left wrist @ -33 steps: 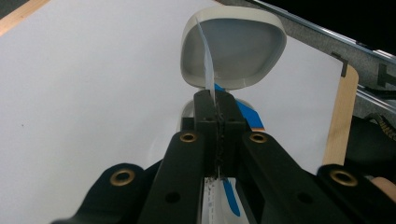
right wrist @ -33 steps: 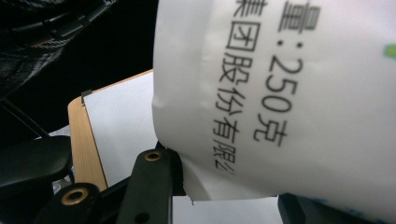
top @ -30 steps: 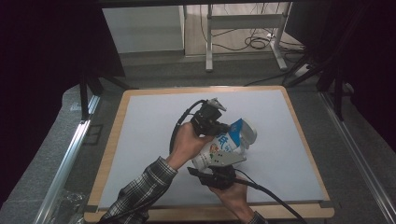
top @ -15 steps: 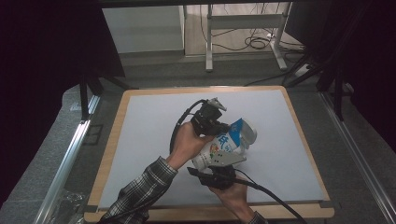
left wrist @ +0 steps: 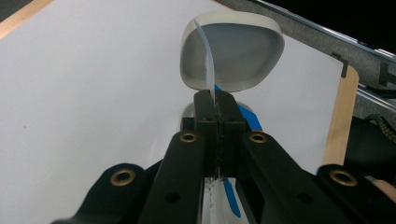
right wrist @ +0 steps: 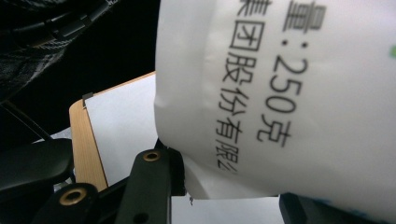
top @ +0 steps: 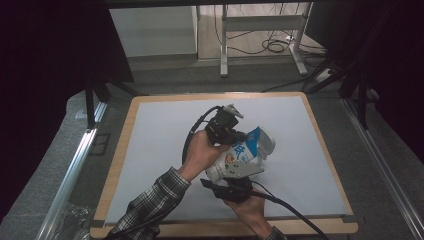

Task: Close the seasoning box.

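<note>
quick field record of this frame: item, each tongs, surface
item: white-and-blue printed pouch, held above the board between both tongs
left tongs: shut on a thin edge of the pouch
right tongs: clamped on the pouch's lower end, printed side facing its camera
pouch end: rounded grey base faces the left camera
surface: white mat on wooden-edged board

Person's left hand (top: 200, 152) raising the left gripper (left wrist: 215, 105), jaws pinched tight together, right hand (top: 248, 210) low near the table edge, right gripper (top: 239, 172) jaws partly apart, plaid-sleeved forearm angled inward
</note>
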`<state>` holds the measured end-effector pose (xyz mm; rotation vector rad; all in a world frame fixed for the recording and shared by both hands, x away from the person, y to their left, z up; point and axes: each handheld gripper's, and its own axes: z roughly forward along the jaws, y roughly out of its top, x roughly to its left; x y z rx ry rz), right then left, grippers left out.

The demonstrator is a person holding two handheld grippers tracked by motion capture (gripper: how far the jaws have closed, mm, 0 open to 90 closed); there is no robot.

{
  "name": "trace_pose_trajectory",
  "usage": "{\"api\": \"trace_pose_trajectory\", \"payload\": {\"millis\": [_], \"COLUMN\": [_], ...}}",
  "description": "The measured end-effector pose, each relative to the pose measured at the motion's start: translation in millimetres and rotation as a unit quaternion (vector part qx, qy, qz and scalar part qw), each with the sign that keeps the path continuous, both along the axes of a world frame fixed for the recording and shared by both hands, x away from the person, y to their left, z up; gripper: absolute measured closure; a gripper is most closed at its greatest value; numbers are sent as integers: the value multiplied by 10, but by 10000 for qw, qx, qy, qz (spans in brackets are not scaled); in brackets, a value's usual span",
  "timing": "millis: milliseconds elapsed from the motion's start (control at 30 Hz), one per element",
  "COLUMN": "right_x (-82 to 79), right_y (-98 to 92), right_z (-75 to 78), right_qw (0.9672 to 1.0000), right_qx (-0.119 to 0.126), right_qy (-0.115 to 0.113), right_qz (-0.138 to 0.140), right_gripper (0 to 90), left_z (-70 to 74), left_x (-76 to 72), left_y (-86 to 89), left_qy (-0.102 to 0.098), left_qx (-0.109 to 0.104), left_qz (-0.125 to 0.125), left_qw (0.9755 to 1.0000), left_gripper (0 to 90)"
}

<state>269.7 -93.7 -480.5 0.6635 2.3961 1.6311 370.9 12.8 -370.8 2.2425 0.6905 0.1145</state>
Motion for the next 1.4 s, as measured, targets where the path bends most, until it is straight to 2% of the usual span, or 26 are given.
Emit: {"api": "trace_pose_trajectory", "payload": {"millis": [367,1400], "right_x": [2,-6], "right_y": [3,12], "right_z": [1,3], "right_qw": [10000,10000], "right_qx": [-12,-16], "right_qy": [-7,-29], "right_qz": [10,30], "right_gripper": [641,634], "left_z": [-5,17], "left_x": [19,22], "left_y": [1,-14], "left_qy": [53,49], "left_qx": [27,55], "left_qz": [18,2], "left_qw": [10000,10000], "left_gripper": [899,900]}}
